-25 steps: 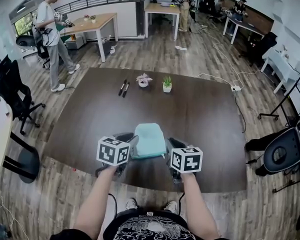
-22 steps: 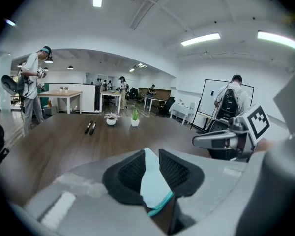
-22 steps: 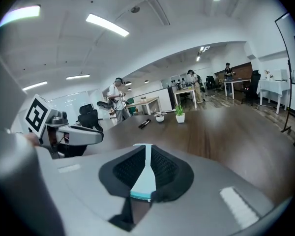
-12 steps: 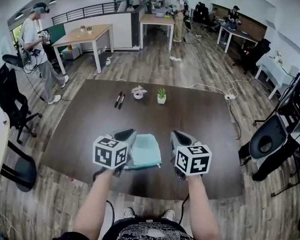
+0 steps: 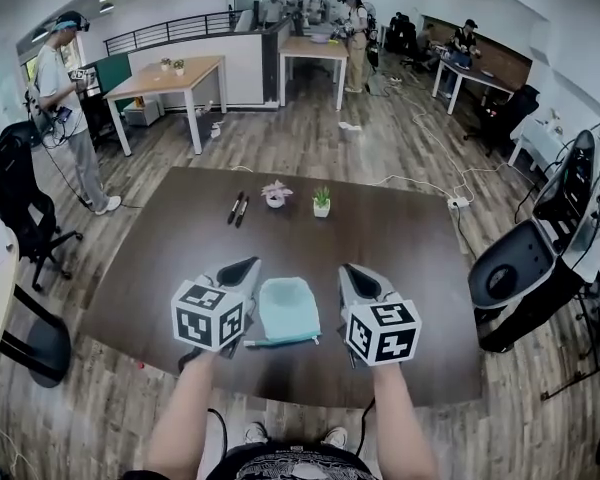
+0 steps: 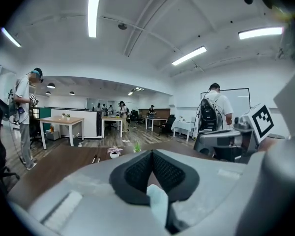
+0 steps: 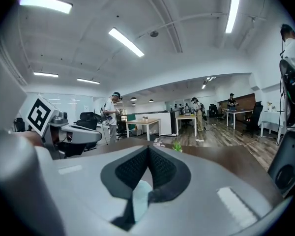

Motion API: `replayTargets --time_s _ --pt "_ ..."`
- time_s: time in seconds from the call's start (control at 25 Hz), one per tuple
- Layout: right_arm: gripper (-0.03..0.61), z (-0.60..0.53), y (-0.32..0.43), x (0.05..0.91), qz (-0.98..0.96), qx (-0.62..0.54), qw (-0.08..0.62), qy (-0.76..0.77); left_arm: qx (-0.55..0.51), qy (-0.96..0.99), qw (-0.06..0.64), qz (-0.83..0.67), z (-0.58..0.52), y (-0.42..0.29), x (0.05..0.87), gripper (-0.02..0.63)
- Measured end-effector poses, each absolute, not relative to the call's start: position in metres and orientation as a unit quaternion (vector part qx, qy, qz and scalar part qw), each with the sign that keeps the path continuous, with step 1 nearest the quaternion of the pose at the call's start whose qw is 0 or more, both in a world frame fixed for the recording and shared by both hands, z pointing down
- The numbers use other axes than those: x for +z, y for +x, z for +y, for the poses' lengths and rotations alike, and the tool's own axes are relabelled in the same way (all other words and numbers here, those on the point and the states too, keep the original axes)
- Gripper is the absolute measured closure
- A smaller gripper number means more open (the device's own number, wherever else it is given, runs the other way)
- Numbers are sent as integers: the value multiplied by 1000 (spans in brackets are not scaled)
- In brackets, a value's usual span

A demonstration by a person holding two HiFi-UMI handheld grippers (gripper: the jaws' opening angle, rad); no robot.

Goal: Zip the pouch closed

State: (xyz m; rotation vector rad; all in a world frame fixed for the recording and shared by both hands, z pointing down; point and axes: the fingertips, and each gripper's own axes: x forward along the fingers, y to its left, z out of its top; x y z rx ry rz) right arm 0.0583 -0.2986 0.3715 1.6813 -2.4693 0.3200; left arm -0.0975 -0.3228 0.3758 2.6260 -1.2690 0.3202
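The light teal soft fabric pouch (image 5: 285,310) lies loose between the left gripper (image 5: 247,266) and right gripper (image 5: 348,271), both with jaws pressed together on nothing, on the dark brown wooden table (image 5: 400,248). Unpinned, it would likely slide or bunch under a one-sided zip tug.

Head cam stares steeply down at the brown table (image 5: 410,258) while the cams riding the left gripper (image 5: 250,263) and right gripper (image 5: 346,269) peek nearly level past their jaws, all three sharing the small green plant (image 5: 322,201).
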Motion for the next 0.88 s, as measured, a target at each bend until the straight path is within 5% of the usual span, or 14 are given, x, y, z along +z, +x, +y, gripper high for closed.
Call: replayTargets --time_s 0.88 --pt "580 -296 58 369 -820 118 64 557 116 883 112 -440 -321 -108 380 609"
